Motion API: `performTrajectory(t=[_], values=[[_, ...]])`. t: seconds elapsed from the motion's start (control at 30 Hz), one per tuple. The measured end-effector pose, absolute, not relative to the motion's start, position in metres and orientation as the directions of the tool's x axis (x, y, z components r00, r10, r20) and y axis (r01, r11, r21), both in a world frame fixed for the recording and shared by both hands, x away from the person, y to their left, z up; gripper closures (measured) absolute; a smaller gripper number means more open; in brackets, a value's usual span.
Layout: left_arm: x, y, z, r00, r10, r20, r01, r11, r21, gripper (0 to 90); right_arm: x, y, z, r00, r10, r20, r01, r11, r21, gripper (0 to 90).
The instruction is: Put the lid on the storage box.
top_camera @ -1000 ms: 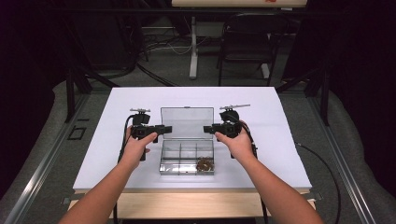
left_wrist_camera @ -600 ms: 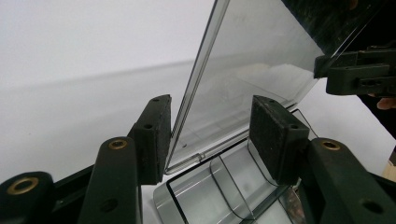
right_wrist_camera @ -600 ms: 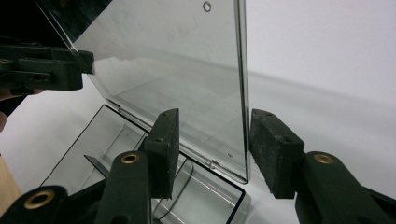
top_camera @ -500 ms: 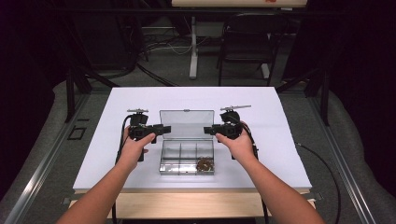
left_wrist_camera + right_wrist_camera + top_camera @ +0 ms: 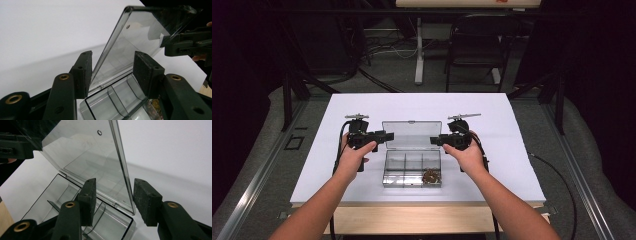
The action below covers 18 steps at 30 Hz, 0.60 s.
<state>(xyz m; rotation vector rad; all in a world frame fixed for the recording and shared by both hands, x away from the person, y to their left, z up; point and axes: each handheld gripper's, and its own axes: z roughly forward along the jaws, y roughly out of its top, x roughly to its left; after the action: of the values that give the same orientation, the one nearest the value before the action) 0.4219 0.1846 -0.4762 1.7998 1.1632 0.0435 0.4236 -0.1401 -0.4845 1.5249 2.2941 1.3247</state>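
Item: clear compartment box [image 5: 412,167], mid-table, lid [image 5: 409,134] raised upright. We note the left gripper [image 5: 387,135] and right gripper [image 5: 435,140] flanking the lid, probably to steady it. Both jaws spread, each straddling a lid edge; whether pads touch, we cannot tell.

I can read no text, label, brand or number anywhere: none on the clear box [image 5: 412,167], its raised lid [image 5: 408,135], the white counter [image 5: 512,150], or either gripper's black fingers [image 5: 147,72].
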Motion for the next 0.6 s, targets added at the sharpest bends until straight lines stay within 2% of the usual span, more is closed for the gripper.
performTrajectory(t=[0.6], values=[[0.41, 0.186, -0.471, 0.572, 0.697, -0.433, 0.672, -0.095, 0.734, 50.5, 0.416, -0.141, -0.485, -0.516, 0.772, 0.369, 0.705, 0.139, 0.696, 53.1]])
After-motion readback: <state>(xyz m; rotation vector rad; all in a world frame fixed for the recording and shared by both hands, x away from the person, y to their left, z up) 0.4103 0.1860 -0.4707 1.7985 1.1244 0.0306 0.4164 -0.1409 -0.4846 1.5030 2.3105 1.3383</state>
